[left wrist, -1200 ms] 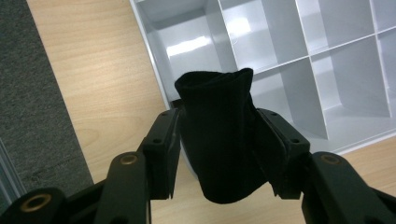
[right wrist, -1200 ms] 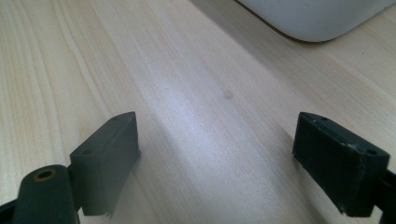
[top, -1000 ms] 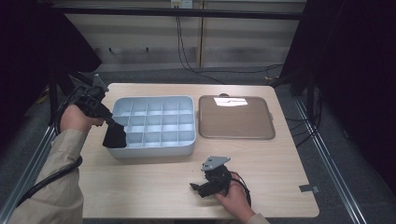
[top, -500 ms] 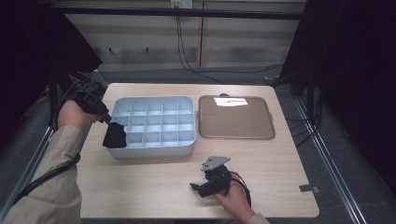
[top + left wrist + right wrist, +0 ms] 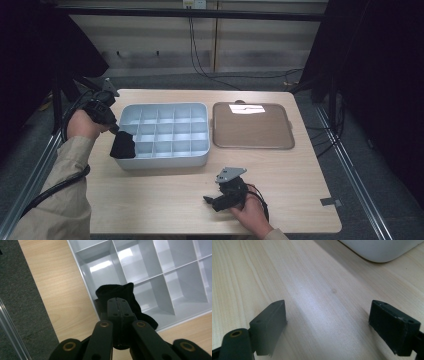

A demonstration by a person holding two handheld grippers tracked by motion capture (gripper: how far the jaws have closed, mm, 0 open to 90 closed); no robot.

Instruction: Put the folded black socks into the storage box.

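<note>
My left gripper [image 5: 119, 315] is pinched on the black cloth [image 5: 117, 293], hanging just ahead of it over the bin's [image 5: 165, 160] near-left cell. Lowering and letting go remain. My right gripper [image 5: 329, 322] rests spread on the table [image 5: 312, 290].

Bright table, dark surroundings, and glare from a light overhead.

In the high view we see the table [image 5: 165, 200] evenly lit while the room on both sides falls to near black, and a white glare patch sits on the brown tray [image 5: 252, 127]. Just ahead of the left gripper [image 5: 118, 305], the white organizer [image 5: 160, 267] shows glossy reflections, and the black cloth [image 5: 113, 291] it pinches loses all detail. The right gripper [image 5: 328, 325] has its near jaw edges blurred, with a soft sheen on the wood between them.
</note>
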